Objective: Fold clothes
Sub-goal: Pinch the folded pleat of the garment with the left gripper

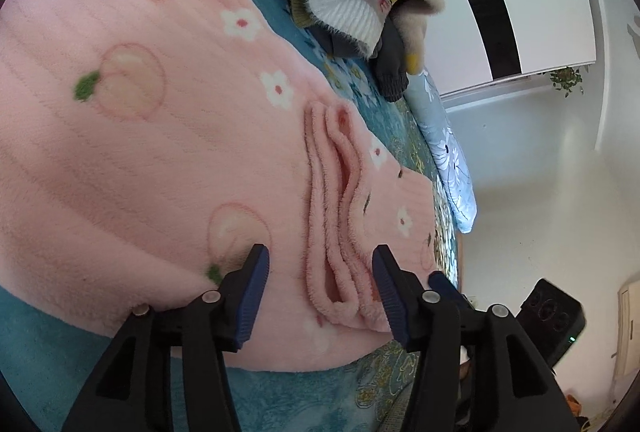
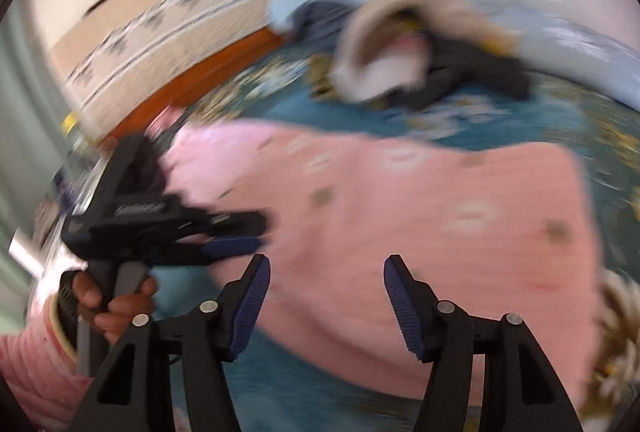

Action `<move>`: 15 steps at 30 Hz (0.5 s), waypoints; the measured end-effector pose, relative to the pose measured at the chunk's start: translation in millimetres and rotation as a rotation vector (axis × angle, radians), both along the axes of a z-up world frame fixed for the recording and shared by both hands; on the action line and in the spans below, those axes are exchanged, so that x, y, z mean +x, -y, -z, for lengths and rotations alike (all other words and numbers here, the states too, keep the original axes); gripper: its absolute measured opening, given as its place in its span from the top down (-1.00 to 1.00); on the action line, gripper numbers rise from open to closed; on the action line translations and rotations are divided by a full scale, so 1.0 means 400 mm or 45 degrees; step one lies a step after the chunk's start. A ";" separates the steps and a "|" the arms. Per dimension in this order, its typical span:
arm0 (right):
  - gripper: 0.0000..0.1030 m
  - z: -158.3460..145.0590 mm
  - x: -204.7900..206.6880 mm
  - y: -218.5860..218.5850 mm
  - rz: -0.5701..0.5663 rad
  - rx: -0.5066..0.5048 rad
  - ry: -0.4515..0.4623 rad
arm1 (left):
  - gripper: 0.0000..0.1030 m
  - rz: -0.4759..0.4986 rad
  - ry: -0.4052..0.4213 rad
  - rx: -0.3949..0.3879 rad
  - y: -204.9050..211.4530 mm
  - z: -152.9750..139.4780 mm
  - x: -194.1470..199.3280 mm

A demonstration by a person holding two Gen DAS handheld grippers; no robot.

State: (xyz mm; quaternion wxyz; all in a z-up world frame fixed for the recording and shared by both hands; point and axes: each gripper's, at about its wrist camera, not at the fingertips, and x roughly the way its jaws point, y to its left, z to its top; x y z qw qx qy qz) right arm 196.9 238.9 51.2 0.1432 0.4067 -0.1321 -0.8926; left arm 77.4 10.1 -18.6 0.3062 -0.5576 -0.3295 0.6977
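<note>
Broadly, the bed, under a teal flowered cover, carries everything. Most of it is taken by the pink fleece garment, printed with peaches and white flowers, which lies spread flat with its lower edge curving across the teal cover in front of the left wrist camera. Along the garment's right side a thick fold of stacked layers runs toward the camera, close to the bed's right edge, where the white floor drops away. Beyond the garment's far edge a strip of bare cover shows, then a heap of other clothes: olive knit, grey-blue fabric, a white-and-beige fuzzy piece and a dark sleeve. A light blue floral pillow lies along the bed's right edge.

The left hand-held gripper hovers low over the garment's near corner, its jaws spread wide on either side of the fold, gripping nothing. In the blurred right wrist view the left hand, in a pink sleeve, grips the tool's handle at the garment's left edge. The right hand-held gripper is poised above the garment's near edge, jaws apart and empty.
</note>
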 end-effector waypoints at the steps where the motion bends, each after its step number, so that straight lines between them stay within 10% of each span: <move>1: -0.23 0.005 0.005 -0.019 0.031 -0.027 -0.005 | -0.11 0.008 0.015 0.003 -0.008 0.000 -0.008; 15: -0.25 0.057 0.058 -0.227 0.334 -0.319 -0.053 | 0.08 0.051 -0.012 -0.162 -0.139 -0.001 -0.052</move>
